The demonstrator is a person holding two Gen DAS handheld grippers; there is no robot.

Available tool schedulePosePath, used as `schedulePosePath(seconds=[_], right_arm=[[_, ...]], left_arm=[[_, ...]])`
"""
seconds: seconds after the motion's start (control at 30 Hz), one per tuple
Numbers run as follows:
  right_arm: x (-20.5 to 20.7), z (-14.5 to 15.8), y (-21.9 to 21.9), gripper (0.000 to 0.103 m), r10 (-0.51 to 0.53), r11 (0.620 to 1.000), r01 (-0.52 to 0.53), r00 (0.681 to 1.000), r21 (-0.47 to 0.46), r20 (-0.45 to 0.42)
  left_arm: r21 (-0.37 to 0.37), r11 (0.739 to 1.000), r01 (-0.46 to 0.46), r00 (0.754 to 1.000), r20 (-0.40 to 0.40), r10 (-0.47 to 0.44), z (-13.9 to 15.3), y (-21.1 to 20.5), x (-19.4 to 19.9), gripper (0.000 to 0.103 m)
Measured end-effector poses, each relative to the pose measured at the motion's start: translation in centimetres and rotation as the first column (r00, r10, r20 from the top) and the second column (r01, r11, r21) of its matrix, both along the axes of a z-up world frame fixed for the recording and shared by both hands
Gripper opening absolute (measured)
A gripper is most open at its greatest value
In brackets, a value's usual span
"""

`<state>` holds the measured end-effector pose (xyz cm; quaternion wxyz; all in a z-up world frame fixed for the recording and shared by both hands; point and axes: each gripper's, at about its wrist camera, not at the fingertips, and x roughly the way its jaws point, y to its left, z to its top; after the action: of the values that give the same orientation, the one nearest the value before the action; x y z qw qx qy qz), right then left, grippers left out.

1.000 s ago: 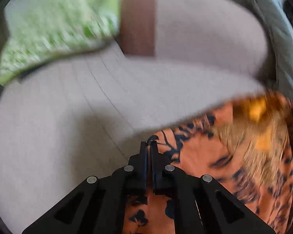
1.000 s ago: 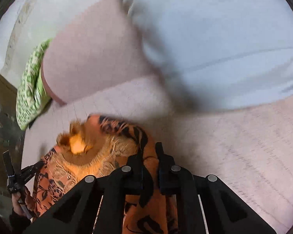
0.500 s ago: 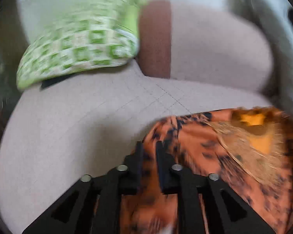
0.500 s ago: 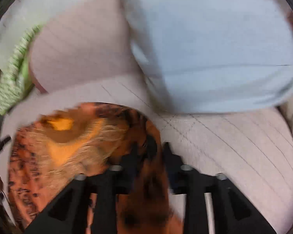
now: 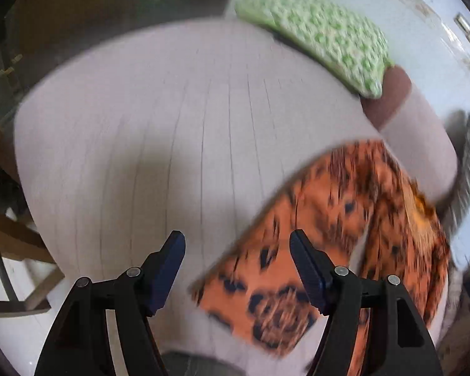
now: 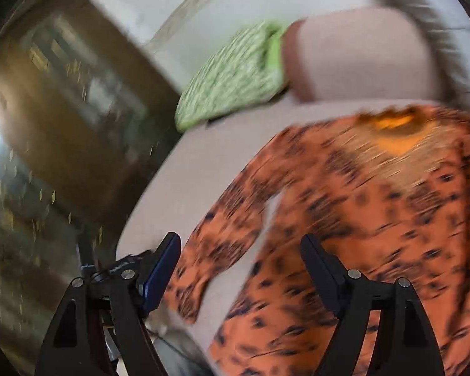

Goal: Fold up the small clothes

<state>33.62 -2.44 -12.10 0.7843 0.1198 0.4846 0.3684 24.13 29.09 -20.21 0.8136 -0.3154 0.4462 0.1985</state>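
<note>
An orange garment with dark leopard spots (image 5: 354,216) lies spread flat on a pale pink sofa seat (image 5: 178,144). One sleeve end (image 5: 266,307) reaches toward the seat's front edge. My left gripper (image 5: 237,244) hovers above the seat just left of that sleeve, its jaws opening wide with nothing between them. In the right wrist view the same garment (image 6: 376,219) fills the right half, with a yellow inner collar (image 6: 391,125) at the top. My right gripper (image 6: 239,249) hangs over the sleeve (image 6: 222,244), jaws opening, pads clear of the cloth. Both views are motion-blurred.
A green-and-white patterned cushion (image 5: 316,37) rests at the back of the seat beside the sofa's backrest (image 6: 360,53). A grey-striped cloth (image 5: 467,163) lies at the far right. A wooden frame (image 5: 18,244) and dark floor lie beyond the seat's left edge.
Both grippers were shut on the orange garment; they have let go and opened. Both swung left, so the garment now lies flat to the right.
</note>
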Motion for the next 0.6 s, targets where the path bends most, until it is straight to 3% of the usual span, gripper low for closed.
schedulePosePath(seconds=[0.1,0.23,0.3,0.37,0.43,0.47,0.53,0.6], right_arm=[[-1.2,-0.7,4.6,0.08,0.099,0.995,-0.1,0.993,-0.017,-0.071],[-0.9,-1.5,10.0,0.08,0.172,0.983,-0.179,0.973,-0.038,-0.152],[-0.7,-2.3,12.6,0.08,0.195,0.976,-0.21,0.963,-0.063,-0.188],[0.3,-3.8,15.3,0.08,0.206,0.968,-0.231,0.953,-0.094,-0.221],[0.9,-5.2,17.6,0.08,0.208,0.96,-0.247,0.944,-0.132,-0.254],[1.5,-6.3,18.7,0.079,0.21,0.952,-0.261,0.937,-0.161,-0.278],[2.3,-8.0,20.8,0.074,0.208,0.936,-0.283,0.925,-0.209,-0.317],[2.9,-9.0,22.1,0.053,0.198,0.924,-0.288,0.923,-0.25,-0.33]], left_arm=[[0.009,1.0,0.01,1.0,-0.015,-0.01,-1.7,0.9,0.2,0.07],[-0.069,0.997,0.021,0.997,-0.073,-0.026,-4.5,1.6,0.2,0.068],[-0.048,0.997,0.054,0.997,-0.055,-0.056,-4.1,0.9,0.4,0.068],[-0.127,0.986,0.105,0.994,0.002,-0.106,-4.3,0.1,0.9,0.068],[-0.041,0.991,0.125,0.992,-0.02,-0.125,-4.4,-0.9,1.2,0.044],[-0.008,0.99,0.138,0.99,-0.038,-0.138,-4.4,-1.1,1.4,0.016],[-0.065,0.99,0.128,0.992,0.001,-0.128,-4.6,-0.4,1.1,0.01],[-0.124,0.986,0.111,0.993,0.059,-0.105,-4.3,0.6,0.1,0.009]])
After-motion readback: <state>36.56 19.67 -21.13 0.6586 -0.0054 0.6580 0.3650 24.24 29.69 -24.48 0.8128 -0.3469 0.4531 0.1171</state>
